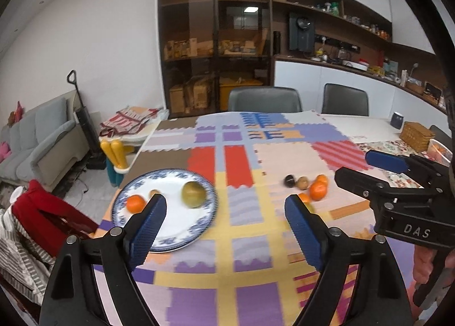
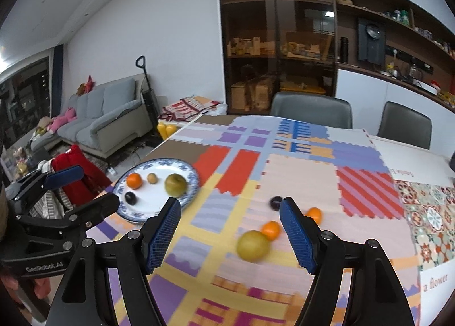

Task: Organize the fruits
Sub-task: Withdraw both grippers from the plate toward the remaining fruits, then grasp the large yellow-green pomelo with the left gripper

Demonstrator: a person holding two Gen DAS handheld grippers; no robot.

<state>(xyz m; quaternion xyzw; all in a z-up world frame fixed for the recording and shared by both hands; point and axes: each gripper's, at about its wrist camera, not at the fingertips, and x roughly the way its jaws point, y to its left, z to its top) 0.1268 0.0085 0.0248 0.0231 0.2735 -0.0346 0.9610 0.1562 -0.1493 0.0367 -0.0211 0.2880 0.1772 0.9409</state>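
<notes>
A blue-and-white plate (image 2: 153, 206) at the table's left holds an orange (image 2: 134, 180), a small brown fruit (image 2: 152, 178), a green apple (image 2: 175, 184) and a dark plum (image 2: 131, 198). Loose on the patchwork cloth lie a green apple (image 2: 253, 245), two oranges (image 2: 271, 230) (image 2: 314, 214) and a plum (image 2: 275, 202). My right gripper (image 2: 230, 203) hangs open above the cloth, just left of these loose fruits, holding nothing. My left gripper (image 1: 226, 202) is open and empty too, above the cloth beside the plate (image 1: 170, 229). Each gripper shows at the edge of the other's view.
Two grey chairs (image 1: 264, 98) stand at the table's far side. A wicker basket (image 1: 416, 135) and a dark mug (image 1: 396, 120) sit at the far right. A red garment (image 1: 42, 212) hangs off the table's left edge, with a sofa (image 2: 108, 115) beyond.
</notes>
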